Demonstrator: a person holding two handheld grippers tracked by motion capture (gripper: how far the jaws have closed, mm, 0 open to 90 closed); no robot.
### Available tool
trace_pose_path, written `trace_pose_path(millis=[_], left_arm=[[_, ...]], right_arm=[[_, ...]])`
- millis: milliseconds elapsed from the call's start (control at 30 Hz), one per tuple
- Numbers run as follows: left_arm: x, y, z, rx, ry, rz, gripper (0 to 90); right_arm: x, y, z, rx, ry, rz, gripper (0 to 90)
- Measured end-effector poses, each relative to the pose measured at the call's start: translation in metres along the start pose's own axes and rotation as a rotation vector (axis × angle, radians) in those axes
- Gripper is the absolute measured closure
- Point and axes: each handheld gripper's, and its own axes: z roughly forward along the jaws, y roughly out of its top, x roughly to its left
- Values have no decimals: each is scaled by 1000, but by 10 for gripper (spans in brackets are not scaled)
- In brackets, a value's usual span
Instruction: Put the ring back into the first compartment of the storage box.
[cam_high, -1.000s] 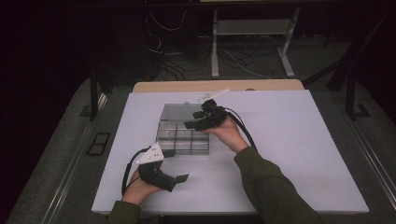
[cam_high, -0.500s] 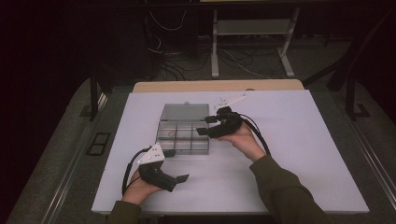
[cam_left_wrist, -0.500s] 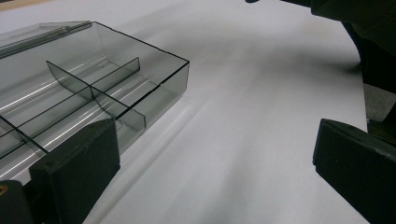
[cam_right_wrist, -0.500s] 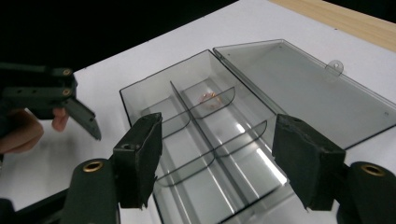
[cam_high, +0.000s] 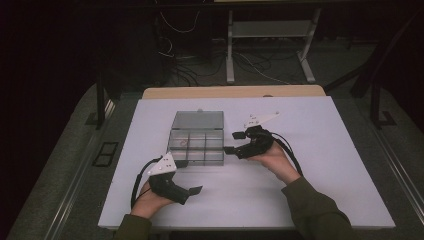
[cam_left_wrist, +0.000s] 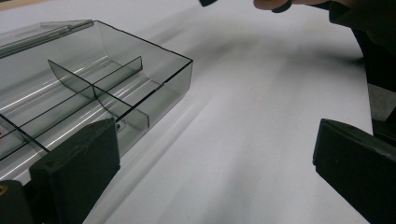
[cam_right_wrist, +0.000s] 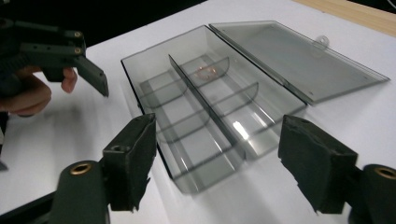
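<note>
Clear smoky compartment box sits open on the white table, lid folded flat on the far side. Right gripper is the nearer one: its jaws stand wide apart, holding nothing, tips pointed at the box's right end and just beside it, not touching as far as the high view tells. In the right gripper view the box lies straight ahead of the jaws, near corner falling between them, long axis running away from the jaws and up to the right, the long centre divider following the same line. A small reddish item lies in a far compartment on the lid side of the divider, ahead of the jaws and past the middle; too small to say what it is. The flat lid is ahead and to the right of the jaws. Left gripper is also wide open and empty, resting low near the table's front edge, in front of the box's left corner and clear of it; in the left gripper view the box lies ahead and to the left of the jaws, its near wall close by the left jaw. Judgement: the right gripper has the shorter reach into the box, along its long axis.
</note>
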Motion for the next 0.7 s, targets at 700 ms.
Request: trace_pose_path(millis=[700], left_arm=[[-1, -2, -3, -3, 3, -3, 0]], right_arm=[[3, -47, -49, -31, -52, 25, 179]])
